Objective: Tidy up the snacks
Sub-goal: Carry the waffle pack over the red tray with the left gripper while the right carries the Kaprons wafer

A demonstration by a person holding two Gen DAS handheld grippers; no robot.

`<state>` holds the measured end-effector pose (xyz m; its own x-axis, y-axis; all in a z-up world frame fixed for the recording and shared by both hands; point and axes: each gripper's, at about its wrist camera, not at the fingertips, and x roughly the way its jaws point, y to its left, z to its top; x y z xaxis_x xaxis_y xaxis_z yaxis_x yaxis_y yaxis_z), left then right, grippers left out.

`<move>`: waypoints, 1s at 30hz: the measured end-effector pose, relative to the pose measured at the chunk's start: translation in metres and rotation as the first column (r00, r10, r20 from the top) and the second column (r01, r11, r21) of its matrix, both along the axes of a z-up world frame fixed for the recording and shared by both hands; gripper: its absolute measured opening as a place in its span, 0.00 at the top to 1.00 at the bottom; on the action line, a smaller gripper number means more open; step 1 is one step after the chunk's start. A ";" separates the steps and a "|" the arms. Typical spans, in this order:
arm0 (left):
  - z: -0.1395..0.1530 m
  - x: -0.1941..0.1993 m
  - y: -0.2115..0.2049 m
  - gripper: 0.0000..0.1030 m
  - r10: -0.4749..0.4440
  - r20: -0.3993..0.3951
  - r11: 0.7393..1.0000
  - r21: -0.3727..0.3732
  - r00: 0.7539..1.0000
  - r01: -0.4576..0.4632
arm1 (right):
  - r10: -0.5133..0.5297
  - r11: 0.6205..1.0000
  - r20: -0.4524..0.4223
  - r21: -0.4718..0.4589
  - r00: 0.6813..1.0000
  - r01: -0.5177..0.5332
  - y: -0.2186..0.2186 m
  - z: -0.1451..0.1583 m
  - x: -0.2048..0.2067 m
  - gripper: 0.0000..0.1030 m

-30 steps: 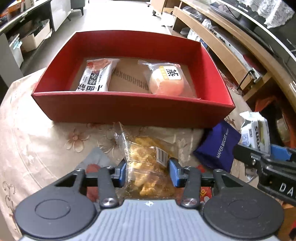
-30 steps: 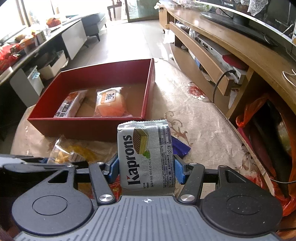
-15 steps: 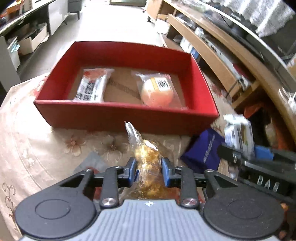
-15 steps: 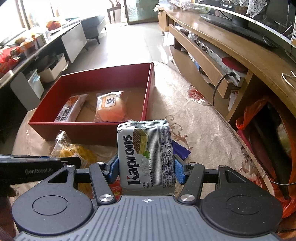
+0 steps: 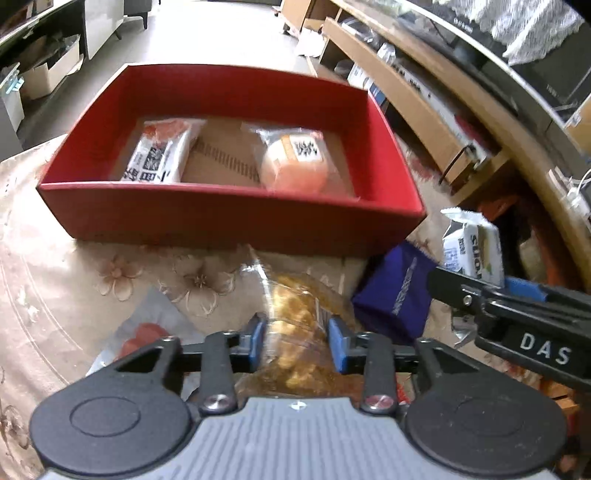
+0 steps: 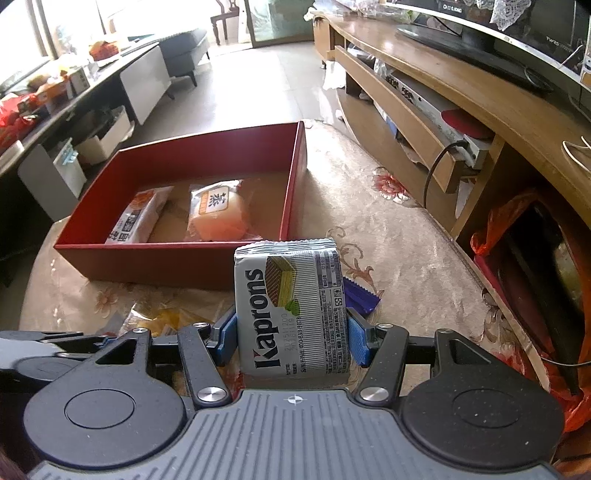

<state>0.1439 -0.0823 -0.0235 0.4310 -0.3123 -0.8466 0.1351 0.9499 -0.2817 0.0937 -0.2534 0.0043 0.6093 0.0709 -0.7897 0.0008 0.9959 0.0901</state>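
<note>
Lighting, right wrist view: we record strong daylight from windows [image 6: 74,26] at 11 o'clock, blown out to white; sheen on the floor [image 6: 266,85] at 12 o'clock. Table cloth [image 6: 388,236] evenly lit, shadows soft.

Lighting, left wrist view: we note dimmer, warmer tones. Motion blur smears the clear snack bag [image 5: 295,321] and the red box [image 5: 229,225] contents.

Distortion, both views: we see fisheye bending at the rims; the wooden TV shelf [image 5: 424,96] curves at 2 o'clock; corners vignette black.

Clear bag of golden snacks [image 5: 295,332] is sitting pinched between the left gripper [image 5: 296,339] pads. Silver Kaprons wafer pack [image 6: 291,310] is standing upright, clamped in the right gripper [image 6: 291,338].
</note>
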 end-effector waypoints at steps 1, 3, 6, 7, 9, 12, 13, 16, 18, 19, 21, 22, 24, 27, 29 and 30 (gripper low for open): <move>0.003 0.000 0.002 0.70 0.004 0.003 1.000 -0.010 1.000 -0.004 | -0.002 1.000 0.008 0.001 1.000 0.002 0.000 0.002 0.000 0.37; 0.008 0.000 0.006 0.72 0.011 0.006 1.000 -0.023 1.000 -0.011 | -0.003 1.000 0.023 0.004 1.000 0.003 0.001 0.005 -0.001 0.37; 0.014 0.000 0.011 0.73 0.017 0.013 0.999 -0.038 1.000 -0.017 | -0.004 1.000 0.033 0.007 0.999 0.004 0.001 0.006 -0.001 0.37; 0.017 0.000 0.014 0.74 0.018 0.017 0.999 -0.045 1.000 -0.017 | -0.005 1.000 0.034 0.007 0.999 0.005 0.002 0.007 0.000 0.37; 0.023 -0.001 0.017 0.74 0.020 0.027 0.998 -0.055 0.999 -0.019 | -0.006 1.000 0.039 0.007 0.999 0.005 0.002 0.007 0.001 0.37; 0.032 0.000 0.021 0.74 0.023 0.042 0.997 -0.069 0.999 -0.020 | -0.004 1.000 0.049 0.008 0.999 0.004 0.004 0.010 0.002 0.37; 0.034 0.000 0.023 0.74 0.026 0.045 0.997 -0.075 0.999 -0.023 | -0.004 1.000 0.053 0.009 0.999 0.003 0.004 0.011 0.002 0.37; 0.042 0.001 0.028 0.75 0.035 0.056 0.995 -0.095 0.998 -0.029 | 0.002 1.000 0.059 0.012 0.998 -0.003 0.007 0.013 0.004 0.37; 0.049 0.002 0.032 0.75 0.040 0.068 0.993 -0.110 0.997 -0.033 | 0.006 1.000 0.064 0.009 0.998 -0.007 0.008 0.014 0.006 0.37; 0.053 0.002 0.033 0.75 0.044 0.077 0.992 -0.119 0.996 -0.035 | 0.008 1.000 0.069 0.008 0.998 -0.008 0.009 0.016 0.007 0.37; 0.061 0.005 0.036 0.75 0.053 0.091 0.990 -0.133 0.994 -0.041 | 0.008 1.000 0.081 0.013 0.997 -0.009 0.010 0.019 0.010 0.37; 0.064 0.007 0.038 0.75 0.060 0.099 0.989 -0.138 0.993 -0.046 | 0.007 1.000 0.088 0.019 0.996 -0.008 0.010 0.022 0.011 0.37; 0.073 0.013 0.042 0.76 0.081 0.119 0.986 -0.151 0.990 -0.063 | 0.006 1.000 0.103 0.029 0.995 -0.009 0.011 0.026 0.016 0.37; 0.082 0.024 0.049 0.78 0.111 0.138 0.982 -0.169 0.984 -0.087 | 0.011 0.999 0.116 0.039 0.993 -0.016 0.016 0.030 0.026 0.37; 0.084 0.033 0.051 0.80 0.122 0.148 0.981 -0.167 0.981 -0.097 | 0.019 0.999 0.122 0.039 0.992 -0.024 0.020 0.030 0.034 0.37; 0.084 0.038 0.051 0.80 0.126 0.149 0.981 -0.166 0.981 -0.101 | 0.023 0.999 0.124 0.037 0.992 -0.028 0.022 0.031 0.038 0.37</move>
